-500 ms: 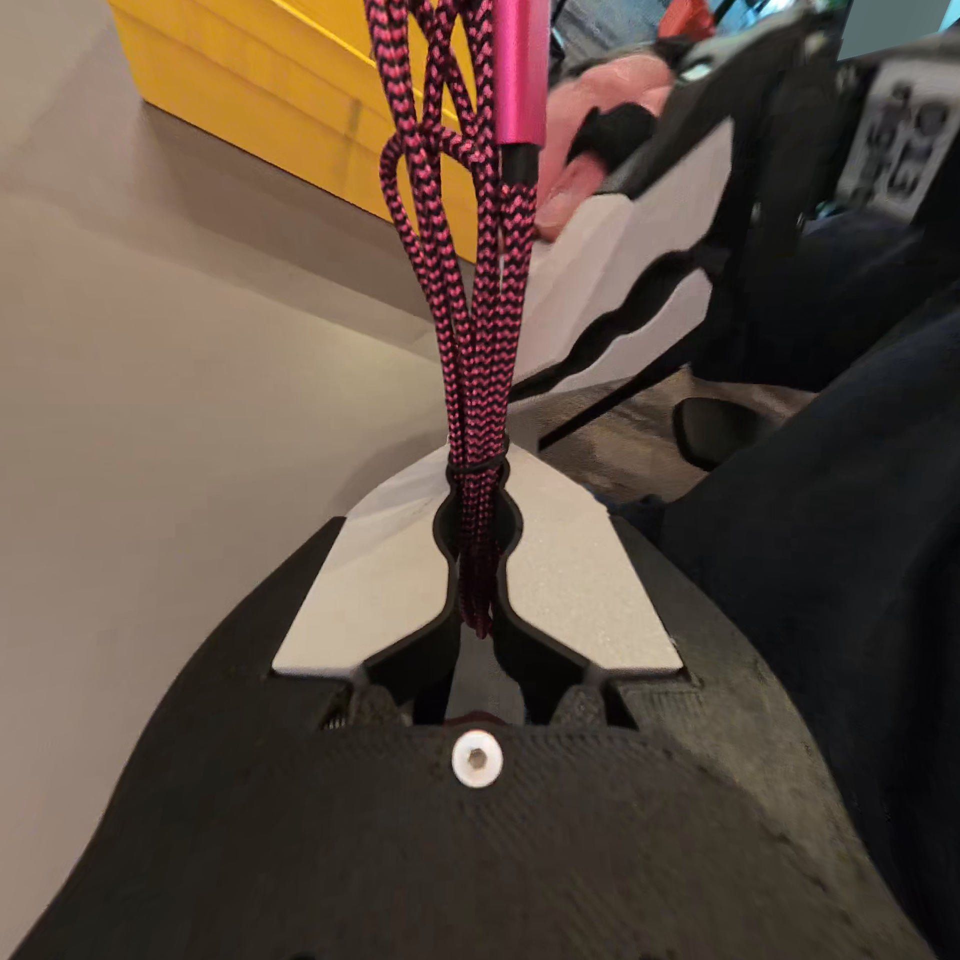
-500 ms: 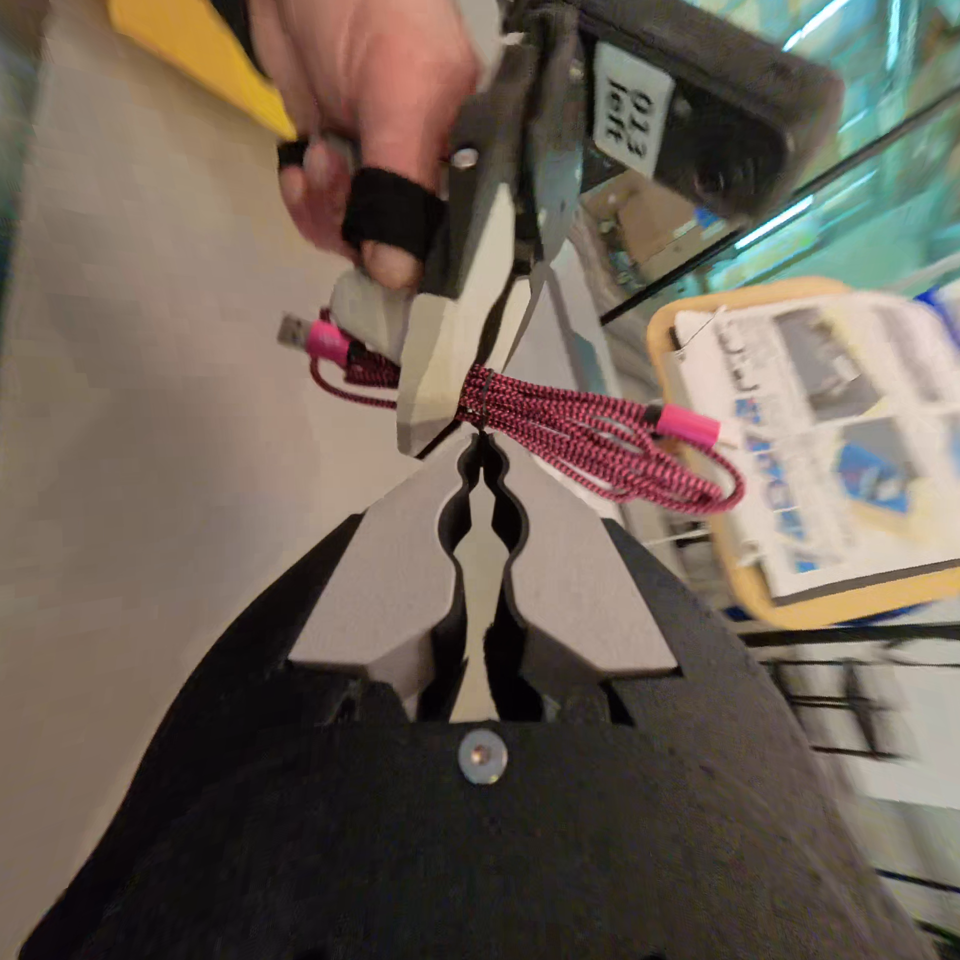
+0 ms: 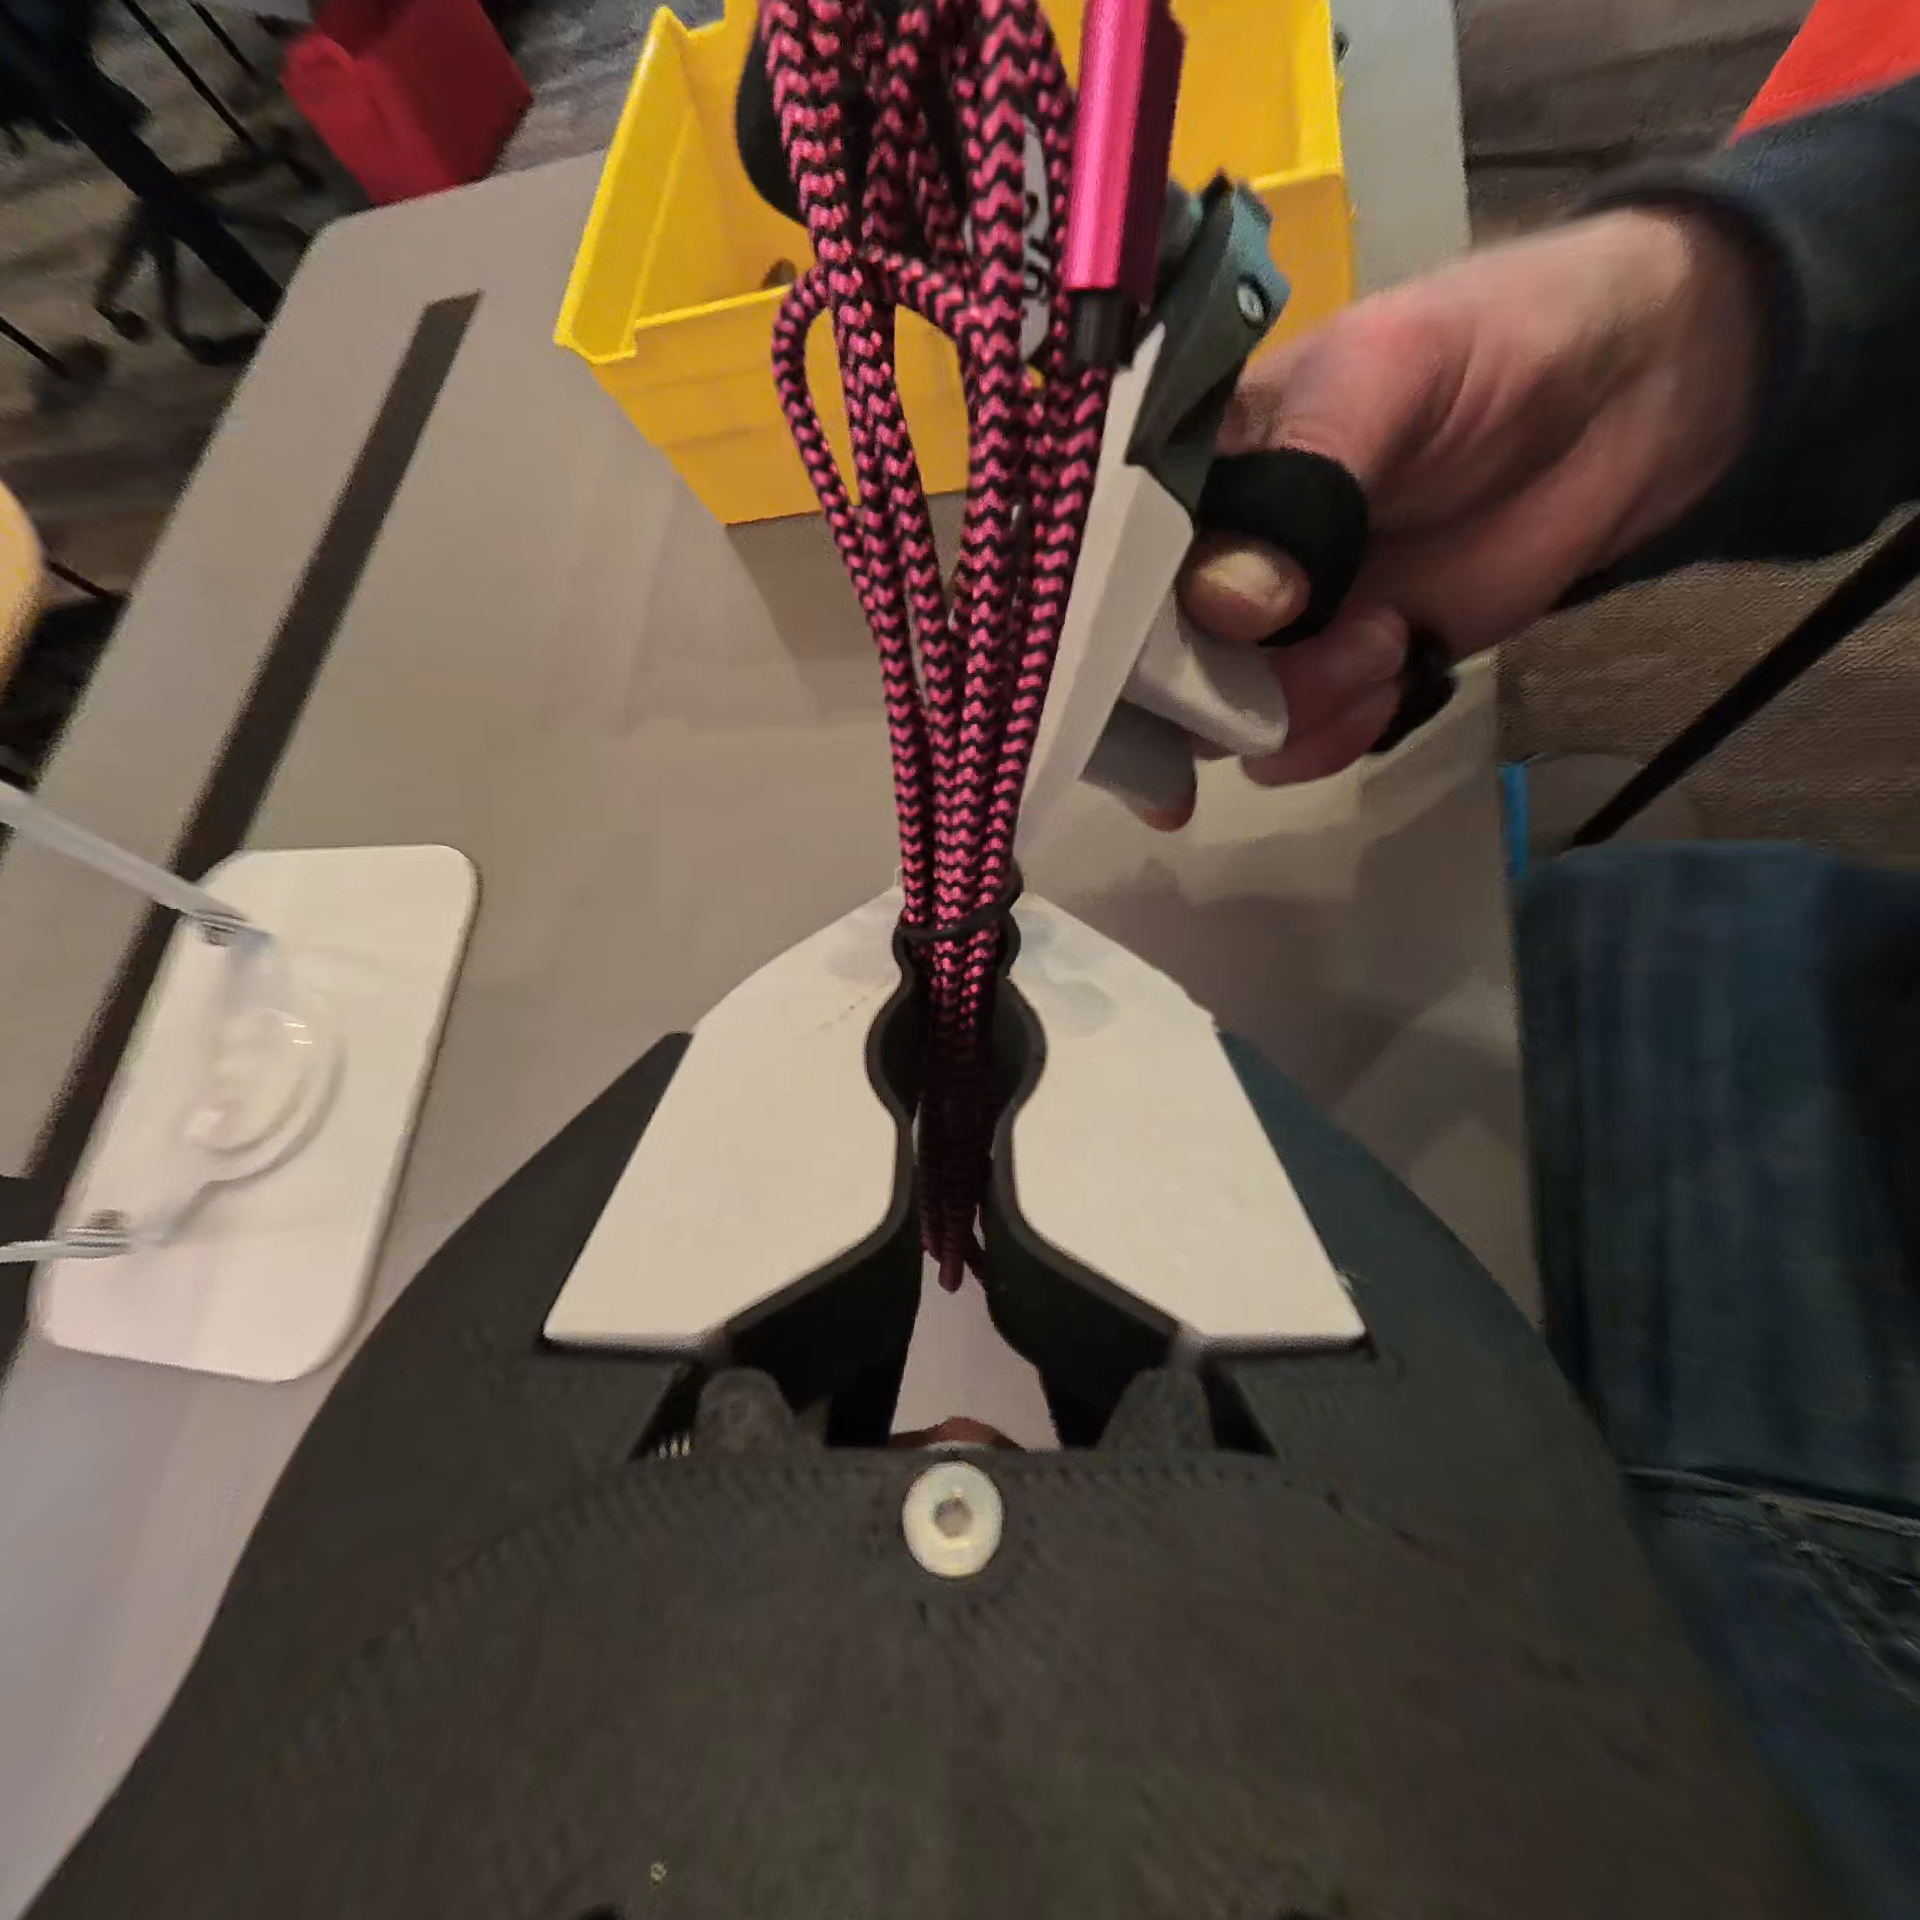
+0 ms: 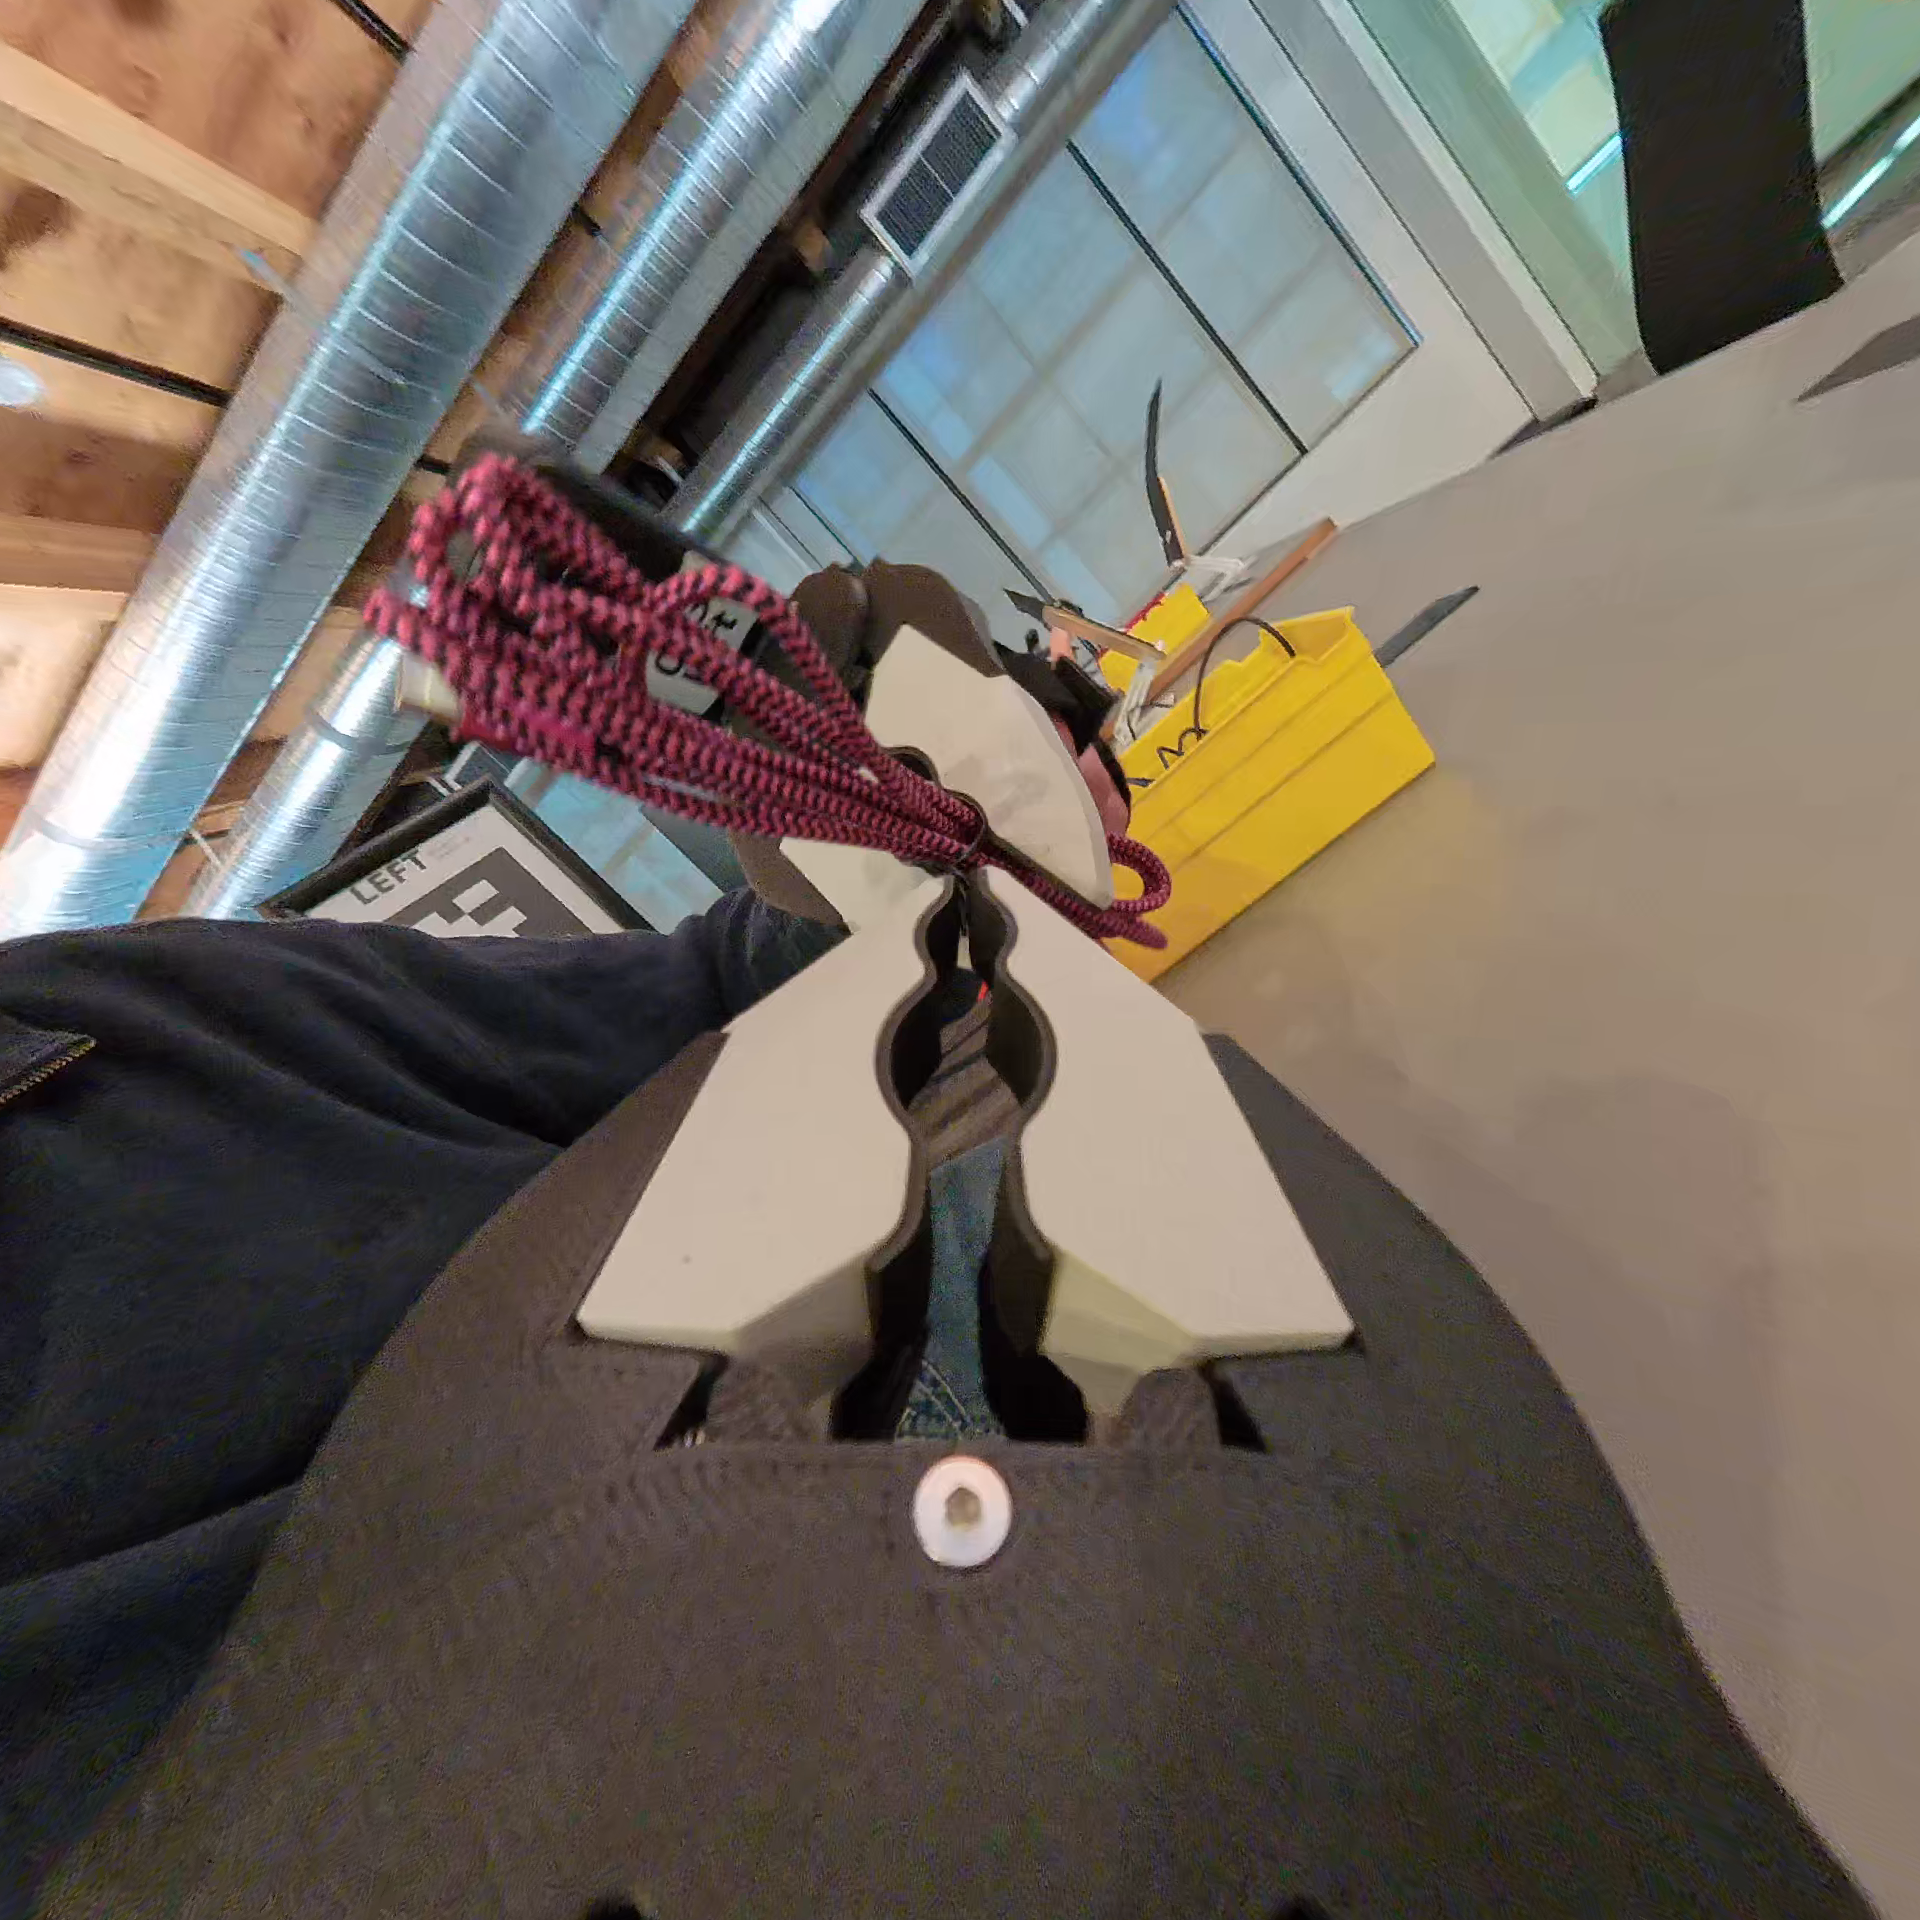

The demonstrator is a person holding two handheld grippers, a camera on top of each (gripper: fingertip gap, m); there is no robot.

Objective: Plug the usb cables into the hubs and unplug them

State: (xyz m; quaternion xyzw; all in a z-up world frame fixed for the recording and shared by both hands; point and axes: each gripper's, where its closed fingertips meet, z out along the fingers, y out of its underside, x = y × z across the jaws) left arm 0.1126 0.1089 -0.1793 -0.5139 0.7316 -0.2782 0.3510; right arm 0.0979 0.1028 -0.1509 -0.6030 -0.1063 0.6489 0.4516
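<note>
A bundled pink-and-black braided USB cable (image 3: 935, 582) is held up over the grey table (image 3: 582, 707), with a thin black tie (image 3: 954, 925) around it. My left gripper (image 3: 956, 940) is shut on the bundle just below the tie. A pink connector (image 3: 1117, 145) sticks up at the top. My right gripper (image 4: 961, 899) comes in from the right, held by a hand (image 3: 1455, 468). Its tips are pinched together at the black tie on the bundle (image 4: 644, 707). In the right wrist view the left gripper's white finger (image 4: 987, 748) lies behind the cable. No hub is recognisable.
A yellow bin (image 3: 717, 374) stands at the back of the table and also shows in the right wrist view (image 4: 1288, 748). A white plate with a clear plastic fitting (image 3: 260, 1101) lies at the left. A person's dark sleeve (image 4: 312, 1143) and jeans (image 3: 1714, 1195) are close by. Only a small space, under 4 cm, lies between the two pairs of fingers.
Both grippers have swung round together. The left view now looks down on the table; the right view now tilts up at the ceiling. The grips on the bundle look unchanged.
</note>
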